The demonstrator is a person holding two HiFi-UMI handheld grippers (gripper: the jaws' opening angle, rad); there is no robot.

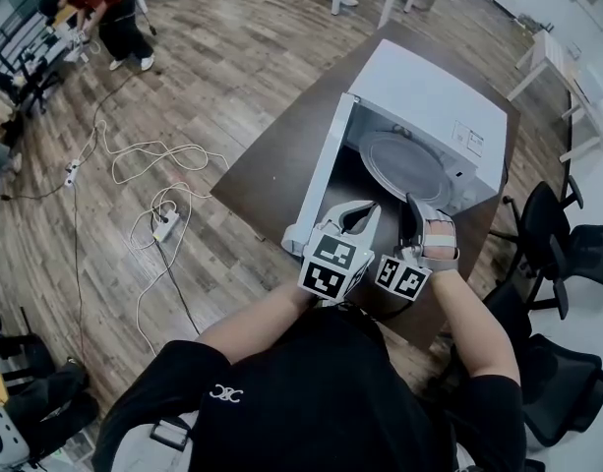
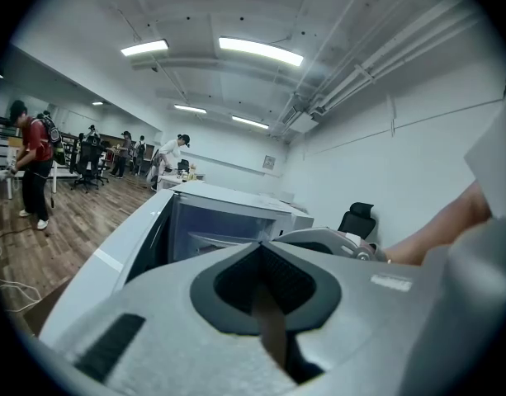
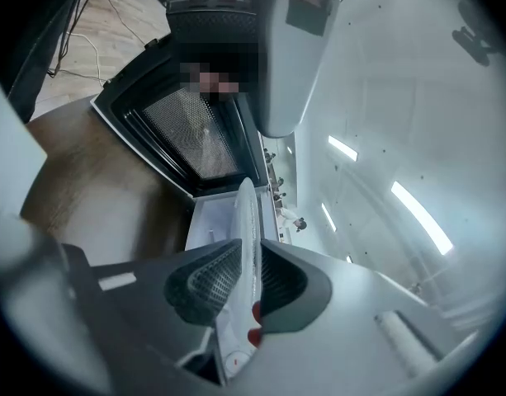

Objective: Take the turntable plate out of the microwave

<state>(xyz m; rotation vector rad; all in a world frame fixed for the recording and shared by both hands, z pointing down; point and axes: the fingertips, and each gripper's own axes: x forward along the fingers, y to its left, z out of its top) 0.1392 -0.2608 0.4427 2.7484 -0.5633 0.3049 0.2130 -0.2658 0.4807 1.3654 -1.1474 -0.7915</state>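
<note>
A white microwave (image 1: 429, 87) stands on a dark table (image 1: 271, 170) with its door (image 1: 321, 175) swung open to the left. The round glass turntable plate (image 1: 404, 165) lies in the open cavity. My right gripper (image 1: 411, 226) is at the plate's near edge. In the right gripper view its jaws (image 3: 248, 275) are shut on the plate's rim (image 3: 247, 221), seen edge-on, with the door's mesh window (image 3: 186, 130) beyond. My left gripper (image 1: 355, 216) hovers beside it in front of the door, shut and holding nothing. In the left gripper view (image 2: 265, 283) the microwave (image 2: 228, 213) is ahead.
Black office chairs (image 1: 557, 224) stand close to the table's right side. Cables and a power strip (image 1: 163, 224) lie on the wooden floor at left. A person (image 1: 109, 8) stands far off at the upper left. White tables (image 1: 567, 77) are at the upper right.
</note>
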